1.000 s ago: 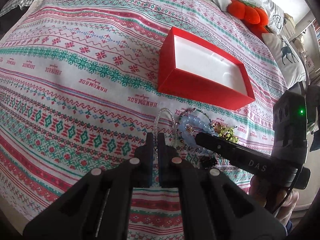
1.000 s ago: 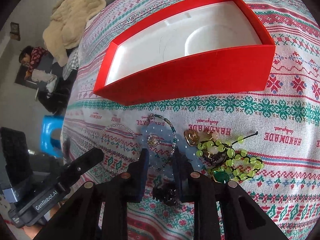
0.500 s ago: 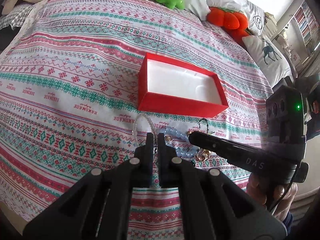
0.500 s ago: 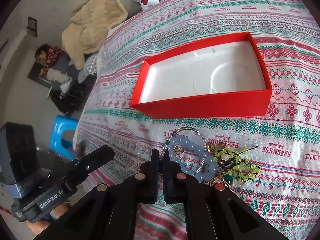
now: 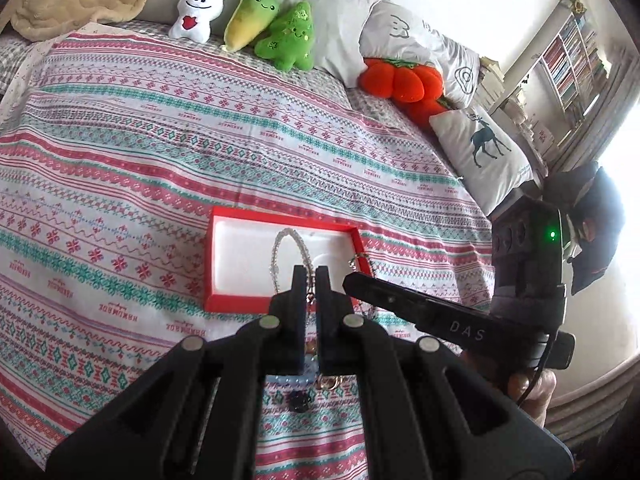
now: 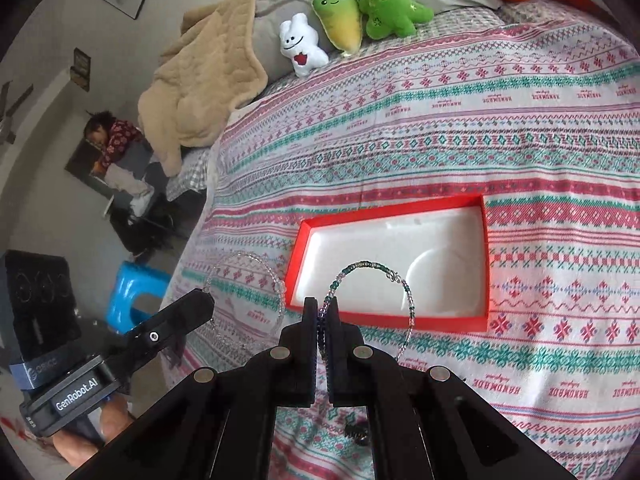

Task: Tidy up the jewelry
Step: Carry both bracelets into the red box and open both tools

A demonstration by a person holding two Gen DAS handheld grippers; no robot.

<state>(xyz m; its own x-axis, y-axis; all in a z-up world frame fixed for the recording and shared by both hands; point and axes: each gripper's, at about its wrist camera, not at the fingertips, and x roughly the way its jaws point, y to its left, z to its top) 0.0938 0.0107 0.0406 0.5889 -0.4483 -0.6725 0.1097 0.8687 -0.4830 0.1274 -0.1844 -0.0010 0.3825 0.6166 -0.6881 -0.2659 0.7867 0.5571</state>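
Note:
My left gripper [image 5: 310, 278] is shut on a clear bead bracelet [image 5: 287, 240], which hangs as a loop in front of the red box [image 5: 280, 303]. My right gripper [image 6: 322, 309] is shut on a teal and purple bead bracelet [image 6: 376, 266], raised above the box's [image 6: 384, 320] near wall. Each view shows the other tool: the right gripper [image 5: 354, 280] beside my left, and the left gripper [image 6: 202, 300] with the clear bracelet [image 6: 248, 257]. The white-lined box holds nothing. A blue bead bracelet [image 5: 292, 378], a gold ring [image 5: 330, 382] and a black piece [image 5: 298, 402] lie below on the bedspread.
The patterned bedspread [image 5: 160, 160] spreads wide on all sides of the box. Plush toys [image 5: 260, 20], pillows [image 5: 480, 144] and a beige blanket [image 6: 200, 80] line the far end. A blue stool [image 6: 132, 292] stands off the bed's left edge.
Both grippers have risen from the bedspread, each lifting a bracelet out of the pile. The right jaws closed on the teal bracelet. The box now looks farther below.

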